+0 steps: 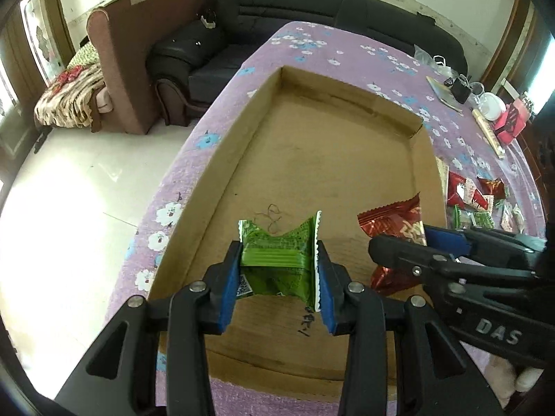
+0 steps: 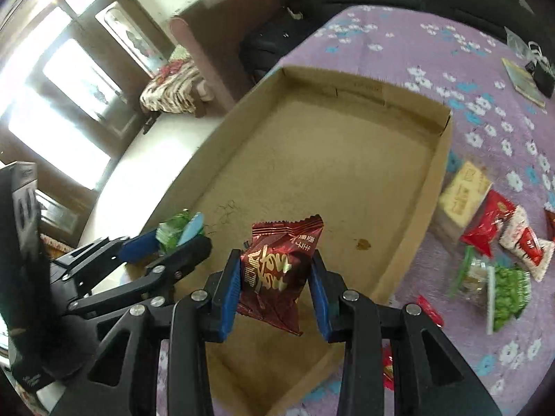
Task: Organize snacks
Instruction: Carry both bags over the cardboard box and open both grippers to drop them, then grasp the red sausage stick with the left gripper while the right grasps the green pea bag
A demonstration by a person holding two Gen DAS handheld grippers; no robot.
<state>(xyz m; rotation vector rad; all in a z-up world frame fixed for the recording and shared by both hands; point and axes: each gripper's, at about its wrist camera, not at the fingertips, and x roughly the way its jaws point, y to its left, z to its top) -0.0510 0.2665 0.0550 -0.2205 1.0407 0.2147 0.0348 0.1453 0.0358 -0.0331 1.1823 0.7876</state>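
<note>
Left hand-held gripper [image 1: 279,270]: clamped on a green snack packet [image 1: 277,260], blue pads pressing its two crimped side seams; the packet hangs clear above the near end of the cardboard tray [image 1: 425,159].

Right hand-held gripper [image 2: 275,277]: clamped on a dark red snack packet [image 2: 277,267], held by its sides, also in the air over the tray's near end, just beside the left one.

Cardboard tray: shallow, open-topped, lying on the tabletop [image 1: 194,173] under a purple flowered cloth; its floor looks bare apart from a stain and some scribbles.

Loose snacks [image 2: 499,242]: red, white and green packets plus a pale boxed one, scattered on the cloth just beyond the tray's right wall, not yet gathered.

How the packets will handle: I'd judge them light, soft and crinkly, foil film puffed with air around a small bite; they buckle under the pads, as the green one's waist shows.

Where to grip: across the middle or by the flat crimped seams, lightly, since the glossy film looks slippery and the contents may crush.

Step in hand: likely setting both packets down inside the tray.
</note>
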